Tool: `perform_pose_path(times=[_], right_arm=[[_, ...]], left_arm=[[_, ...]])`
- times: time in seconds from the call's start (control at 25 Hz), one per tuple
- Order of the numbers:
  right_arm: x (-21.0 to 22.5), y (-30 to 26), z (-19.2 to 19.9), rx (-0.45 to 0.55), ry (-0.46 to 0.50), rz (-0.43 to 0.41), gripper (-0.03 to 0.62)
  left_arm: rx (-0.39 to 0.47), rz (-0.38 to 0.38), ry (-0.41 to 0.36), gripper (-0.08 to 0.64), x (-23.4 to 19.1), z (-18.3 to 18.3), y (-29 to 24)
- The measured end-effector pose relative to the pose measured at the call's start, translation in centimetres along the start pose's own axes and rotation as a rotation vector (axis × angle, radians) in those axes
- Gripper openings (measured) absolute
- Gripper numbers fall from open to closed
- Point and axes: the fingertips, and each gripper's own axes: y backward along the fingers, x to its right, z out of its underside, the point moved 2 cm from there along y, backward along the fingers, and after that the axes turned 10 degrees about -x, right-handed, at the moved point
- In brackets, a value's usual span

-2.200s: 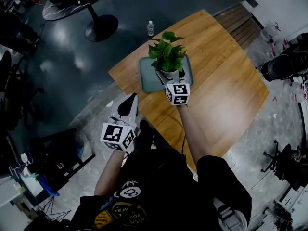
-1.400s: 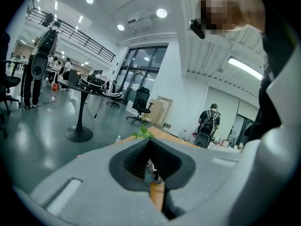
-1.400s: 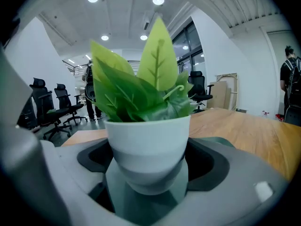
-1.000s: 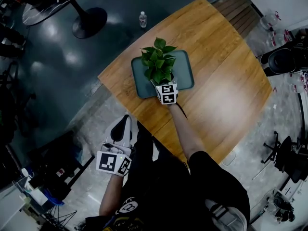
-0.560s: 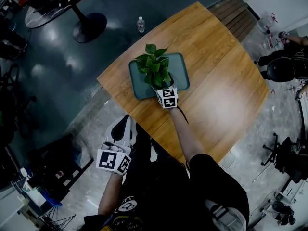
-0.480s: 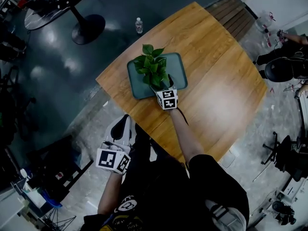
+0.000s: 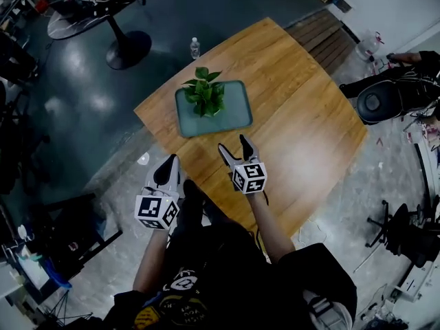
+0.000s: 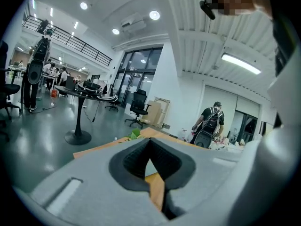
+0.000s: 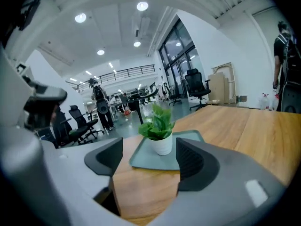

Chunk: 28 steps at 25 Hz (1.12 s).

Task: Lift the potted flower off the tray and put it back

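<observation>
The potted flower, green leaves in a small white pot, stands upright on the grey-green tray at the far left of the wooden table. My right gripper hovers over the table's near edge, well short of the tray. Its jaws are closing with nothing between them. In the right gripper view the potted flower and the tray show beyond the right gripper. My left gripper hangs off the table's near left edge, its tips together, empty. In its own view the left gripper nearly hides the flower's leaves.
A water bottle stands on the dark floor past the table. A round pedestal table is at the back left. A seated person with a bag is at the right. Office chairs stand farther back.
My right gripper has let go of the pot and pulled back and up toward me; its jaws have narrowed. The flower stays upright on the tray. The left gripper moved slightly toward the table.
</observation>
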Motion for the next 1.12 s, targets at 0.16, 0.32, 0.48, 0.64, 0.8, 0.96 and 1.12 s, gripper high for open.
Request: perform_pose_path(times=[0.16,0.32,0.48,0.64,0.8,0.96,1.12], right_arm=[[-2.8,6.9,-1.4,0.081,-0.033,-0.007,0.224],[-5.1,11.7,-3.2,0.151,-0.041,0.022,0.157],[-7.4,14.4,-5.1,0.2,0.017,0.048,0.106],[-8.2,15.6,-6.6,0.235,0.049,0.061,0.063],[-8.6,16.3,-7.1,0.249,0.052,0.063,0.052],[-8.6,16.3,-7.8,0.266,0.051,0.066,0.032],[-9.3,16.2,-7.7,0.269,0.052,0.064,0.017]], left_arm=[[0.026,-0.002,-0.018,-0.002,2.2,0.0,1.5],[0.044,0.04,-0.058,-0.002,4.6,-0.4,2.8],[0.036,0.058,-0.115,-0.002,5.4,-0.7,3.5],[0.074,0.078,-0.118,-0.002,6.0,-2.1,4.4],[0.099,0.091,-0.116,-0.002,6.8,-2.8,5.4],[0.114,0.098,-0.123,-0.002,7.1,-3.3,5.5],[0.116,0.106,-0.122,-0.002,6.8,-3.2,6.0]])
